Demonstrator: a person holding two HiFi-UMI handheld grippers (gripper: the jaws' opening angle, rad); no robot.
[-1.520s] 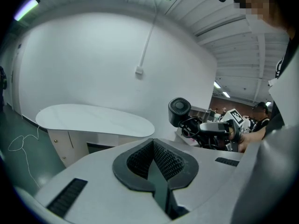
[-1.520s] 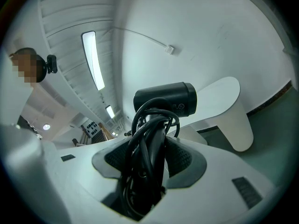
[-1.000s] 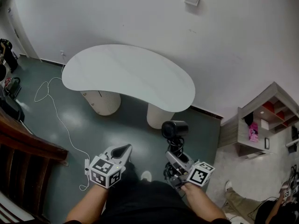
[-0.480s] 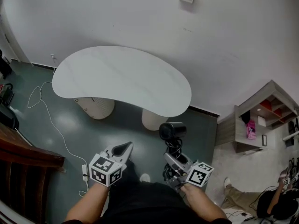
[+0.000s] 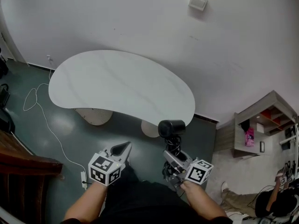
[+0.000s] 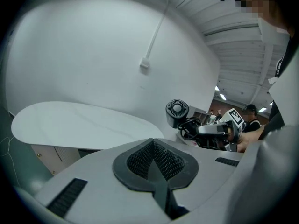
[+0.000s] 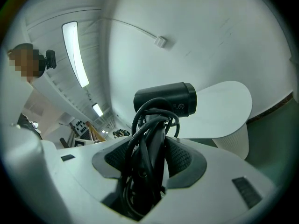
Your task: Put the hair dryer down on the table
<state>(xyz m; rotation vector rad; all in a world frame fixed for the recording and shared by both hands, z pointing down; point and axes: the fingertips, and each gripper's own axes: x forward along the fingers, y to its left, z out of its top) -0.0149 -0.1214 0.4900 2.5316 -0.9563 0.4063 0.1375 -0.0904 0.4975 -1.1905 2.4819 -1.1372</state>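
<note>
A black hair dryer [image 5: 171,128] stands upright in my right gripper [image 5: 170,157], which is shut on its handle with the black cord wound round it. In the right gripper view the dryer [image 7: 166,99] rises between the pads of the right gripper [image 7: 148,149], its barrel lying across the top. The white kidney-shaped table [image 5: 117,85] lies just beyond the dryer's head, and its top [image 7: 219,108] is bare. My left gripper [image 5: 122,148] hangs level beside the right one, shut and holding nothing [image 6: 154,148]. From the left gripper view the dryer [image 6: 177,112] shows to the right.
The table rests on two pale round pedestals [image 5: 93,116]. A white cable [image 5: 44,120] runs over the dark floor to a power strip [image 5: 84,176]. A shelf unit [image 5: 261,129] stands at the right, dark wooden furniture [image 5: 18,160] at the left. A person [image 5: 273,202] sits at lower right.
The table has come nearer: its front edge now reaches the dryer's head. Both grippers hold the same pose, the dryer still gripped in the right one.
</note>
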